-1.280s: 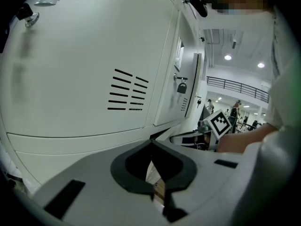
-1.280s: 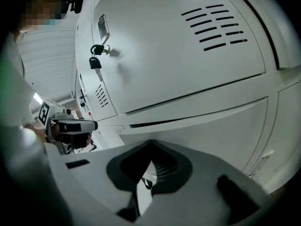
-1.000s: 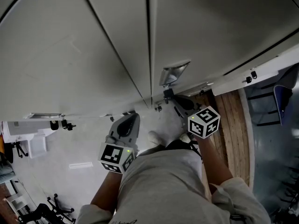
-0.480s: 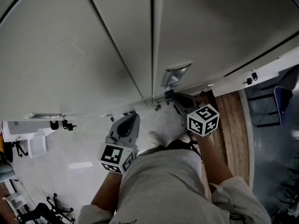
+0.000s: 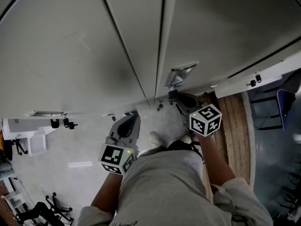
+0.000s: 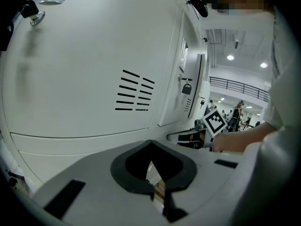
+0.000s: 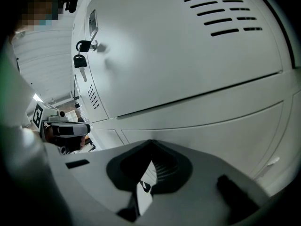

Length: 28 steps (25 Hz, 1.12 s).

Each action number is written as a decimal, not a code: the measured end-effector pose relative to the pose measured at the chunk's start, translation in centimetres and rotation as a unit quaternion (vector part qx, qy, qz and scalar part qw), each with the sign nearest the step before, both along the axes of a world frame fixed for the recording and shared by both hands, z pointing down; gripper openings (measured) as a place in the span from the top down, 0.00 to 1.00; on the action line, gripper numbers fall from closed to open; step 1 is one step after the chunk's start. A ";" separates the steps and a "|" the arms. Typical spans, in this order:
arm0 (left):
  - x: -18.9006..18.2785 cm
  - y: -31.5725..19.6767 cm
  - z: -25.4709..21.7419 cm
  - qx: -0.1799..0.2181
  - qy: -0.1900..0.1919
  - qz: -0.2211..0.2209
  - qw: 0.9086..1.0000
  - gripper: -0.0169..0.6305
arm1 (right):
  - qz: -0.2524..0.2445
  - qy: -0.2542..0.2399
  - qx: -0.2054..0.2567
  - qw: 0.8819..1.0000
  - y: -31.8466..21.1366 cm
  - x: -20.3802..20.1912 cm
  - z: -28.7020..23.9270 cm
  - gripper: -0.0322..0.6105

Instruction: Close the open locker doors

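The locker doors stand upright, long axis vertical, rising from the floor with their faces toward you. The doors hide whatever is inside. You cannot tell whether the door by the handle sits flush. A key hangs from one lock. Your right gripper hovers just below that handle, its fingers pressed together and empty. Your left gripper points at the foot of the neighbouring door, close to it, fingers likewise closed on nothing.
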<state>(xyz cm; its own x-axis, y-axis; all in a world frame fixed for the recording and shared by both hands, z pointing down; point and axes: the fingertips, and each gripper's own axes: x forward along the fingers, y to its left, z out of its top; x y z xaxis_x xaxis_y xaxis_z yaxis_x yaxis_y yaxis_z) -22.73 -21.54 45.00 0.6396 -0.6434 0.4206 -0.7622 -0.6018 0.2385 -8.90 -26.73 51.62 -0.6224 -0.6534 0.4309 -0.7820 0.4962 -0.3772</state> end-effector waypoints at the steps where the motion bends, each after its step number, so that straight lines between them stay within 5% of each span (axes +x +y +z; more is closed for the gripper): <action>1: 0.0 0.0 0.0 0.000 0.000 0.000 1.000 0.95 | 0.000 0.000 0.000 1.000 0.0 0.1 0.0 0.91; 16: 2.8 1.1 -0.3 0.001 -0.005 0.018 1.000 0.95 | 0.001 -0.004 0.003 1.000 2.6 2.8 -1.0 0.91; 28: 9.8 3.4 -0.9 -0.002 0.002 0.045 0.999 0.95 | 0.018 -0.016 0.011 1.000 6.6 8.8 -3.1 0.91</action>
<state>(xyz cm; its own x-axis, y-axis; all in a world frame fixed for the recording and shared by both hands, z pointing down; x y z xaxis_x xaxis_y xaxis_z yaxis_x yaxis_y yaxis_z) -12.94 -18.12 44.14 0.6956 -0.5820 0.4212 -0.7049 -0.6662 0.2436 -0.14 -20.14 48.50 -0.6117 -0.6852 0.3955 -0.7871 0.4766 -0.3916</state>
